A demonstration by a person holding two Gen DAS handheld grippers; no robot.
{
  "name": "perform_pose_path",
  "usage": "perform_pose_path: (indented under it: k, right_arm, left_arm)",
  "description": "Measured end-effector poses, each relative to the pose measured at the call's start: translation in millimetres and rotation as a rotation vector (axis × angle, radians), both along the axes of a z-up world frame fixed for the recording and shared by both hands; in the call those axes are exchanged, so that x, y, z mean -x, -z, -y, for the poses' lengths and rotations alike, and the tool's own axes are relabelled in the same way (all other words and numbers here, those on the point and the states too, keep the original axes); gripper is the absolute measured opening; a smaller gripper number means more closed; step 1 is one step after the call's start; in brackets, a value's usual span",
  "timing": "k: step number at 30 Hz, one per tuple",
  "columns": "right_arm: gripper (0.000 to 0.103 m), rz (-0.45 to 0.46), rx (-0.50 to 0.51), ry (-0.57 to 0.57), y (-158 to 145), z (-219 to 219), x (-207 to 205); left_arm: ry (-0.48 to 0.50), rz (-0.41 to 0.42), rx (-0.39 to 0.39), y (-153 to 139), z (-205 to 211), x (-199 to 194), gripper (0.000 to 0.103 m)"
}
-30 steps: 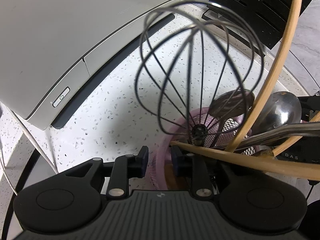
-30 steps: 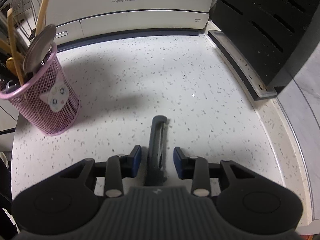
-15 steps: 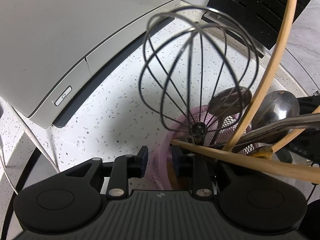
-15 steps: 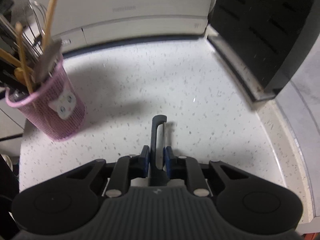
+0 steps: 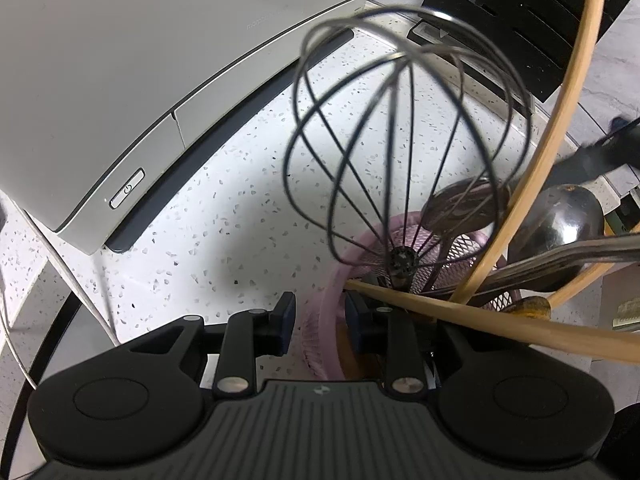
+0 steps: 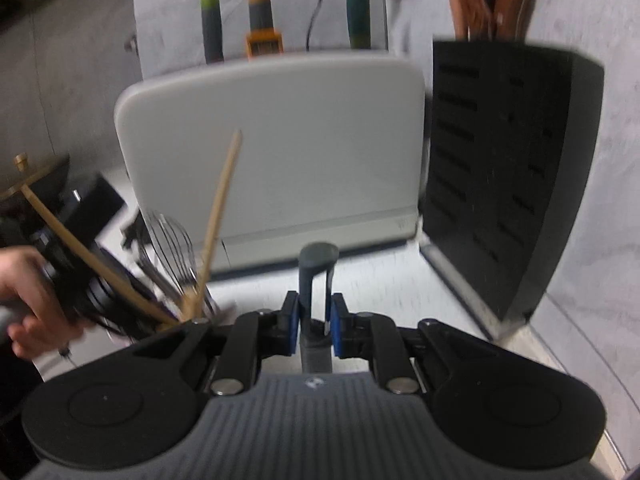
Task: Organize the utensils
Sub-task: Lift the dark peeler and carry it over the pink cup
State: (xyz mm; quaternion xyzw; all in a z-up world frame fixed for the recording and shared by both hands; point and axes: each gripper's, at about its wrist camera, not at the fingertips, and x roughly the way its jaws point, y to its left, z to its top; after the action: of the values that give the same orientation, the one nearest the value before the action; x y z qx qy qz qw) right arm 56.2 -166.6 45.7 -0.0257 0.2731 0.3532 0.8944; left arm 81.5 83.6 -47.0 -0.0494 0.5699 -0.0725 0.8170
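1. right gripper (image 6: 314, 322): pads pressed together on a dark grey utensil (image 6: 316, 280), looks like a peeler w/ a loop head; the head sticks up and away from the pads, off the counter.
2. that utensil sits mid-frame in the right wrist view, in front of the grey appliance (image 6: 276, 144), w/ the black slotted block (image 6: 508, 168) to its right.
3. left gripper (image 5: 320, 318): pads part-spread astride the near rim of the pink mesh holder (image 5: 324, 312), one pad outside, one inside. can't tell if they actually press the mesh.
4. holder stands on the white speckled counter (image 5: 224, 232), near-left of the scene, close to the grey appliance's front edge and power button (image 5: 127, 189).
5. in the holder: wire whisk (image 5: 404, 152) standing up, head toward the camera; two metal spoons (image 5: 560, 228) on the right side; long bamboo sticks (image 5: 560, 128) leaning out right and across the near rim.
6. right wrist view, far left: a hand (image 6: 28, 300) grips the left tool's body; whisk wires and bamboo sticks show beside it, blurred.
7. far wall behind the appliance: green, orange and dark green handled tools (image 6: 262, 20) upright, plus a cable; details too blurred to name.
8. a dark blurred shape at the right edge of the left wrist view, above the spoons; can't tell what it is.
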Motion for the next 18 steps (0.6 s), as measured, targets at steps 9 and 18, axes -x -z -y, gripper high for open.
perform_pose_path:
  k: [9, 18]
  right_arm:
    - [0.013, 0.170, -0.110, 0.036, -33.9, 6.7, 17.1]
    - [0.013, 0.245, -0.208, 0.002, -65.1, 12.0, 38.3]
  left_arm:
    - [0.000, -0.001, -0.001, 1.0, 1.0, -1.1, 0.033]
    - [-0.006, -0.004, 0.022, 0.5, -5.6, 0.8, 0.034]
